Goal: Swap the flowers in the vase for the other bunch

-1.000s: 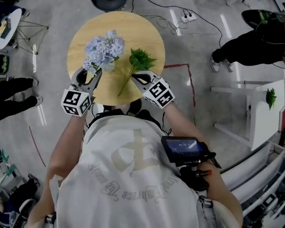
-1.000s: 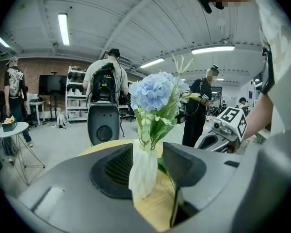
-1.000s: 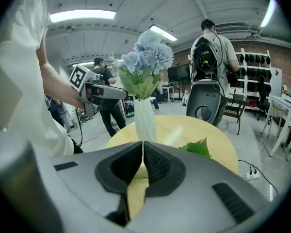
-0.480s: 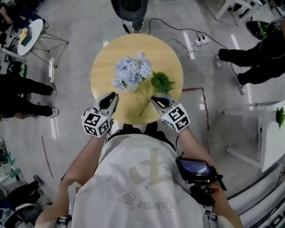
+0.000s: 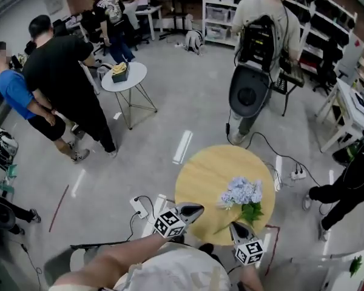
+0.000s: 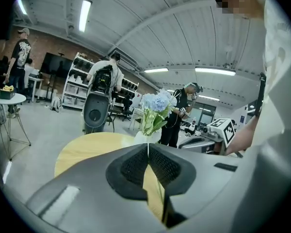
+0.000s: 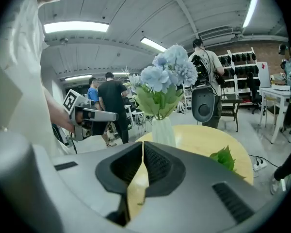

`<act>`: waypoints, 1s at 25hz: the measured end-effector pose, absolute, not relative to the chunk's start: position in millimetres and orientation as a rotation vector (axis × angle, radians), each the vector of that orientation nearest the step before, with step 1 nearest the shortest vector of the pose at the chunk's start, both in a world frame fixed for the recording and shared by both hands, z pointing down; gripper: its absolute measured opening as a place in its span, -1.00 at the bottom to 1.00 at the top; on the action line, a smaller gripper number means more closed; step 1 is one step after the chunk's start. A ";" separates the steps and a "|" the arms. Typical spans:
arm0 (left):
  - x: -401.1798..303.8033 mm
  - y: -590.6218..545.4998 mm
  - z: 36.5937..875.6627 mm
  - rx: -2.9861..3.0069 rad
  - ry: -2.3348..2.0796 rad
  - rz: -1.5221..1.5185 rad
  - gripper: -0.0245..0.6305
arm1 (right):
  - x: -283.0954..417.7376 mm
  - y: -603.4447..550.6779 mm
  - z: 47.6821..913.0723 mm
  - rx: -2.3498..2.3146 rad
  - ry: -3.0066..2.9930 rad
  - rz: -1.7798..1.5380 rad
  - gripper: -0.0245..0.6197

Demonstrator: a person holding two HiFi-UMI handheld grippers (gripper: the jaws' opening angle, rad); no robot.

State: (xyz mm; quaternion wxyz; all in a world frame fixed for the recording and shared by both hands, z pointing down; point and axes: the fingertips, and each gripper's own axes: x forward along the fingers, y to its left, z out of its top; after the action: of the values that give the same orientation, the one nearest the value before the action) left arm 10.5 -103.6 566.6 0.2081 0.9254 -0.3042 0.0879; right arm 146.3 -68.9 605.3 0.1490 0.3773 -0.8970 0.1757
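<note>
1. Vase (image 7: 163,130): white, upright on the round wooden surface (image 5: 200,174), on its right half as the head view shows it. It holds the blue flowers (image 7: 169,72), whose heads stand well above the rim, with green leaves below them.
2. Green bunch (image 7: 224,158): it lies flat on the surface, outside the vase. In the head view its leaves sit just beside the vase foot on the near side, and its stem runs back toward the near edge.
3. Left tool (image 6: 148,145): clenched, with the pads pressed flat together and nothing between them. It is held over the near-left rim of the surface and aimed at the vase, which stands straight ahead of the tips and apart from them.
4. Right tool (image 7: 142,144): clenched too, pads meeting, nothing gripped. It is at the near edge of the surface. The vase is ahead and slightly right of the tips. The green bunch is off to the right and untouched. In the head view the tip comes near the bunch's stem, but I cannot tell whether they touch.
5. The two tools flank the vase from the near side, left and right, well apart from each other.
6. Beyond the surface a dark chair (image 5: 249,93) stands on the far side. A small white side table (image 5: 124,77) is farther off to the left. Several people (image 5: 64,71) stand about the concrete floor.
</note>
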 end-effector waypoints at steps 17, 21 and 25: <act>-64.6 -61.8 542.5 2.667 -0.732 0.158 -0.88 | 80.5 -25.4 563.0 1.317 -2.686 0.396 -0.89; -74.1 -53.4 528.2 2.682 -0.726 0.155 -0.88 | 72.4 -22.0 543.5 1.349 -2.691 0.375 -0.89; -66.2 -60.8 520.4 2.690 -0.699 0.158 -0.88 | 69.9 -27.1 526.7 1.373 -2.674 0.381 -0.89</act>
State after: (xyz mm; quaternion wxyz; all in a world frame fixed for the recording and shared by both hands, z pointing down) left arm -66.2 -60.8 520.4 0.1781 0.9509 -0.2469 0.0560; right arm 69.9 -27.1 526.7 0.0557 0.4526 -0.8811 0.1257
